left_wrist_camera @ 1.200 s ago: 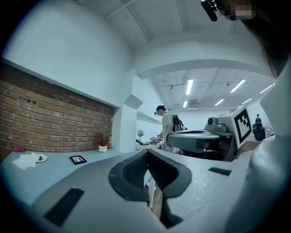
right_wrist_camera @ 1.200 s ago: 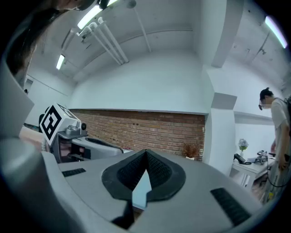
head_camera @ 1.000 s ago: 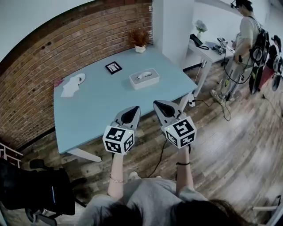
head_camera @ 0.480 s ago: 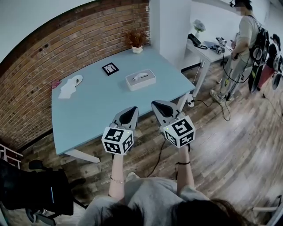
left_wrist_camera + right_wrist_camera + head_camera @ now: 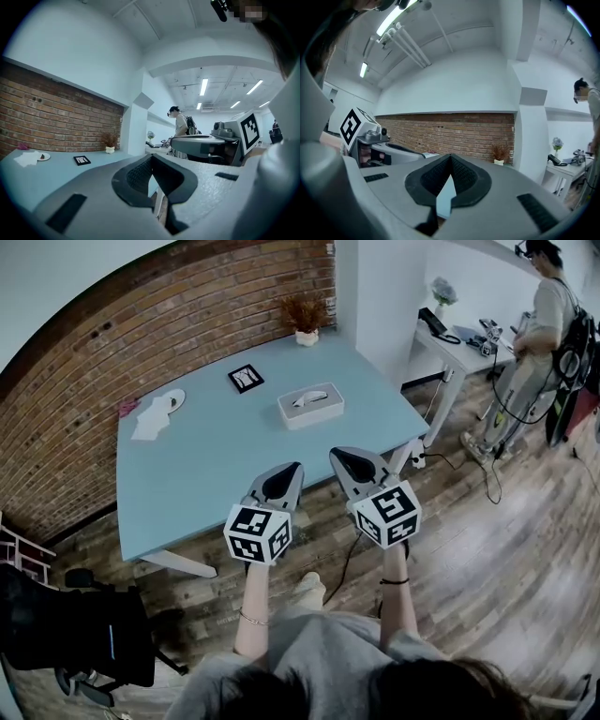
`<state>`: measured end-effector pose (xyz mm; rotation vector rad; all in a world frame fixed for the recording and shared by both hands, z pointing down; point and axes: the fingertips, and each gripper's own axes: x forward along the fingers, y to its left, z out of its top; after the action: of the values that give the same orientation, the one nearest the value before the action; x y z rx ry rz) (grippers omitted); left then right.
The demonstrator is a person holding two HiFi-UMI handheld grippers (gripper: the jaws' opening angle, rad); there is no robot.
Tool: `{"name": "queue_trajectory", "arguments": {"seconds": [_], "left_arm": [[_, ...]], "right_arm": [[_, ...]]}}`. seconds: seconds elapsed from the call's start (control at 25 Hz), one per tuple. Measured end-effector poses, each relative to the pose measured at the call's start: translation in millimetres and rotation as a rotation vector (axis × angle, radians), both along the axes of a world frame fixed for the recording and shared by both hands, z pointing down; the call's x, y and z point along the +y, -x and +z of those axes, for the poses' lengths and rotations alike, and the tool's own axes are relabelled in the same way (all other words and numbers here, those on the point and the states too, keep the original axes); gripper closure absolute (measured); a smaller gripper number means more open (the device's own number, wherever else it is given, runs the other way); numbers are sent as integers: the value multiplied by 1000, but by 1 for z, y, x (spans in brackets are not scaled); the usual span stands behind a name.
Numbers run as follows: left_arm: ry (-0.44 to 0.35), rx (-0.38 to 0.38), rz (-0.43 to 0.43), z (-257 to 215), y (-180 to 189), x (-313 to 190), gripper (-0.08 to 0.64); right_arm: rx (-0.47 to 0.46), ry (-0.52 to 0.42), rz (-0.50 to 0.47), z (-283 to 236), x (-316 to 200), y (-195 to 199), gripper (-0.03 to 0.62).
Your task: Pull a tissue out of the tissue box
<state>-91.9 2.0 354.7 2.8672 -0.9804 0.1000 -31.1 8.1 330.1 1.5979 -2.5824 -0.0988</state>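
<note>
On the table (image 5: 187, 474), well away from both grippers, sits the box (image 5: 310, 407). A tissue (image 5: 309, 398) pokes out of its top slot. The person stands back from the near edge, so the step in hand looks like the reach.

To do it well, the person should likely step close and bring one gripper over the box. Its jaws should open before it comes down. It should pinch only the tissue, near its top, and pull straight up and slowly, so the sheet does not tear. The box looks light and could lift with the tissue. The other gripper could press on the lid beside the slot to hold it down.

The left gripper (image 5: 292, 470) and the right gripper (image 5: 339, 456) are side by side, held out in front of the body near the table's near edge. Both point toward the table, and their tips lean a little toward each other. Both forearms reach forward. Each gripper is squeezed closed with nothing in it, and its jaw tips touch.
</note>
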Motion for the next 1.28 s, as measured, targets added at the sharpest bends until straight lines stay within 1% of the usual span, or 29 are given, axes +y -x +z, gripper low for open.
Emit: {"name": "queue_trajectory", "arguments": {"seconds": [0.24, 0.52, 0.72, 0.96, 1.12, 1.28], "left_arm": [[5, -3, 5, -1, -1, -50, 557], [31, -11, 44, 7, -6, -95, 557], [34, -11, 77, 11, -7, -126, 557], [44, -13, 114, 19, -9, -156, 557], [59, -27, 128, 26, -17, -166, 557], [77, -13, 112, 29, -29, -182, 557]], "right_arm": [[3, 12, -1, 3, -47, 0, 592], [0, 32, 38, 6, -92, -6, 594], [5, 40, 70, 12, -119, -7, 592], [-2, 48, 110, 20, -145, -8, 592], [6, 64, 134, 25, -157, -21, 592], [15, 80, 123, 28, -173, -35, 592]]}}
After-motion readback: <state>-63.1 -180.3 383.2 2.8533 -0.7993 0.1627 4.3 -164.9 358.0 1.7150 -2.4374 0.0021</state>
